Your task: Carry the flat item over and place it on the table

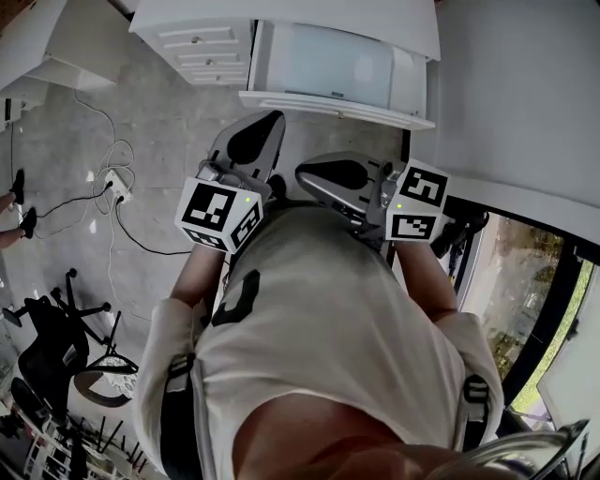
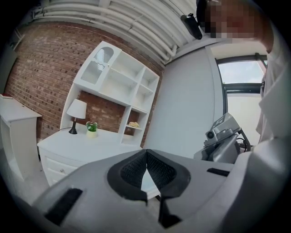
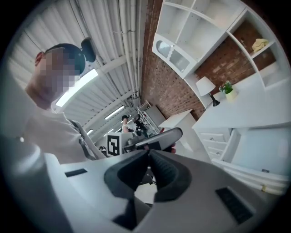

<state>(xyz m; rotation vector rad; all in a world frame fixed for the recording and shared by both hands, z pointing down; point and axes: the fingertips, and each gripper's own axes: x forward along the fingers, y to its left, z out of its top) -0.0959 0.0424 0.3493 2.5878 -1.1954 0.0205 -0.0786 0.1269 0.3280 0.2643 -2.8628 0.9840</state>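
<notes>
Head view shows no flat item in either gripper, and I cannot pick one out for certain in any view. The only flat candidate is a pale panel (image 1: 328,61) below the top of the white table (image 1: 375,23), just beside its drawers (image 1: 202,42). It may be a pull-out shelf of the table itself rather than the task's thing. Its long edge runs across the table's front, square to the way the grippers approach.

Both grippers are drawn in close to the person's chest, with bare floor between them and the table. The left gripper (image 1: 267,117) points nearly straight at the panel and looks the nearer. The right gripper (image 1: 307,176) lies turned across, toward the left one. In the left gripper view the left gripper's (image 2: 146,152) pads are pressed together with nothing between them. The right gripper view shows the same for the right gripper (image 3: 148,152).

By my judgement the carry has not begun, and a pickup would need the jaws parted first.

The left gripper view takes in the table's top (image 2: 77,145) with a lamp (image 2: 76,111), a small plant (image 2: 92,128) and a shelf unit (image 2: 118,77) above. In the right gripper view the panel (image 3: 261,150) is cut off at the frame's edge, so its far end and any support under it are unseen.
</notes>
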